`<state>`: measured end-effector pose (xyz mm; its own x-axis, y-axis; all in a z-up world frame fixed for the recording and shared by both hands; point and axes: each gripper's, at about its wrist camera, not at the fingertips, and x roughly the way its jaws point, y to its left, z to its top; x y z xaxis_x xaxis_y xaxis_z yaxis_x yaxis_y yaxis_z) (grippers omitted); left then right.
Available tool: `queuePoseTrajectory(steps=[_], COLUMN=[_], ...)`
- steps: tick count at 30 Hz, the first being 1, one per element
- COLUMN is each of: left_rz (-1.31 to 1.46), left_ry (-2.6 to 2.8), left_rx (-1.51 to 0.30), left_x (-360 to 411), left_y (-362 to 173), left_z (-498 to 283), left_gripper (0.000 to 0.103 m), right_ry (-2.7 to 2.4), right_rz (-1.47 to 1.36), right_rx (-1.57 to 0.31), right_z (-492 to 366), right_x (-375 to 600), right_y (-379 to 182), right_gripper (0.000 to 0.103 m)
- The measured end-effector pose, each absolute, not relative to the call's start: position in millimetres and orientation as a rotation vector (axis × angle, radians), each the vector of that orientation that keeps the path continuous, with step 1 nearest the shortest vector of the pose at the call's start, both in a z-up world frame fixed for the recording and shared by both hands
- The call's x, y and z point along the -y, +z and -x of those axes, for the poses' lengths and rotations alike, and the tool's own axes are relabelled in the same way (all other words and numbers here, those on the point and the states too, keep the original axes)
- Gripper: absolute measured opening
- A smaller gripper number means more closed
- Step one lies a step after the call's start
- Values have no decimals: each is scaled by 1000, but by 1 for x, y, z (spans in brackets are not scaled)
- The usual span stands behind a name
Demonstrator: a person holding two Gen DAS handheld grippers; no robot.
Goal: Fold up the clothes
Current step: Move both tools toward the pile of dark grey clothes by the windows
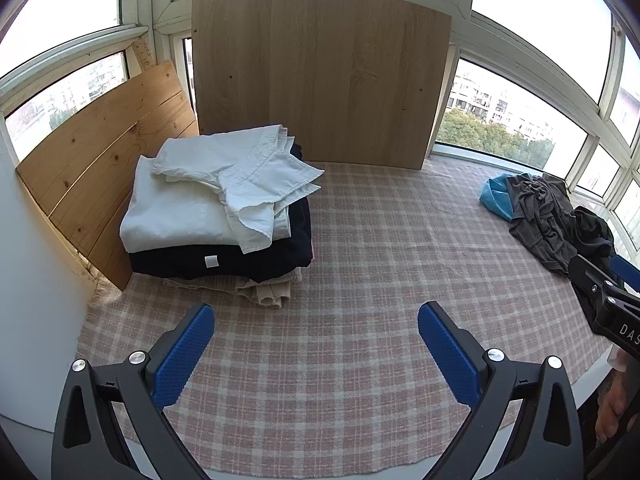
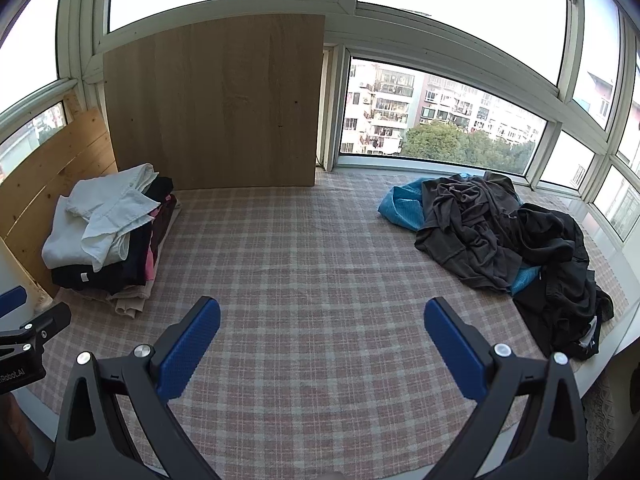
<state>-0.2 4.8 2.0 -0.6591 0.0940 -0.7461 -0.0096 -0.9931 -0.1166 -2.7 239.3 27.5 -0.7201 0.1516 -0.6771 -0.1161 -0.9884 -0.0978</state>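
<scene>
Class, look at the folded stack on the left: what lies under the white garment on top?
Under the white garment lies a dark navy piece with a small white label, then beige fabric at the bottom; pink edges show in the right wrist view. How many pieces are in between is hidden.

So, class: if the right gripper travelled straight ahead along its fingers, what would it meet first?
The right gripper, open and empty, points down at bare plaid cloth, so it would probably meet that first. The dark clothes pile lies off to its right, though depth is uncertain.
</scene>
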Motion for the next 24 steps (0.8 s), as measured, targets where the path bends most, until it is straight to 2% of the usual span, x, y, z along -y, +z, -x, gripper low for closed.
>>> queuePoseTrajectory(steps=[10, 24], left_rz=[1228, 1128], left_ry=[2767, 2603], left_rx=[32, -124], left_x=[-34, -116], left_y=[9, 19], left_z=[13, 22], left_gripper=[102, 102], right_ry=[2710, 2532], right_rz=[1046, 980], right_rx=[11, -72], right_z=[-9, -44], right_x=[-267, -330], right_y=[36, 42], right_gripper=[103, 103])
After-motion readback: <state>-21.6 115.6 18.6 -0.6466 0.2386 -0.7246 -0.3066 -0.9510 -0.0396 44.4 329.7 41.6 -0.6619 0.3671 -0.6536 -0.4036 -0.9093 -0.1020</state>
